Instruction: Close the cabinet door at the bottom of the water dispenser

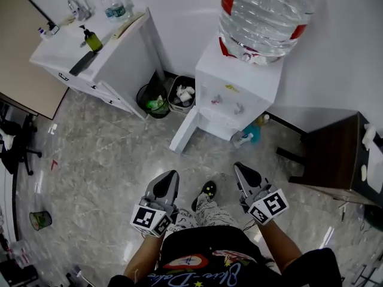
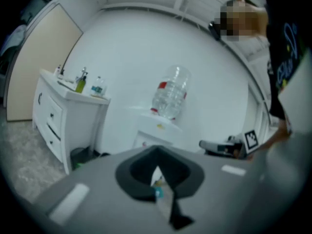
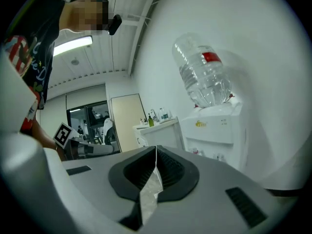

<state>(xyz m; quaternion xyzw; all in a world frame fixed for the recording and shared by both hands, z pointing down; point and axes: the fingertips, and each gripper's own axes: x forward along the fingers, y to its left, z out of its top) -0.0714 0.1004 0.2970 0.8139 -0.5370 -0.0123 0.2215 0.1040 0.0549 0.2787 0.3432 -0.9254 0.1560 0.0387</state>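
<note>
Both left gripper (image 1: 170, 177) and right gripper (image 1: 242, 170), clenched empty, hang well short of the open white cabinet door (image 1: 184, 133) below the white water dispenser (image 1: 239, 85); best push near its free edge.

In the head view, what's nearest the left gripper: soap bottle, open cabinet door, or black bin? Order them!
1. Open cabinet door, just ahead of the left gripper.
2. Black bin, farther back, leftward.
3. Soap bottle, far upper left.

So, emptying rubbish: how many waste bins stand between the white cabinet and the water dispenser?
2: a round black bin with green waste beside the white cabinet, and a squarish dark bin of white scraps beside the white water dispenser. Others may be hidden.
</note>
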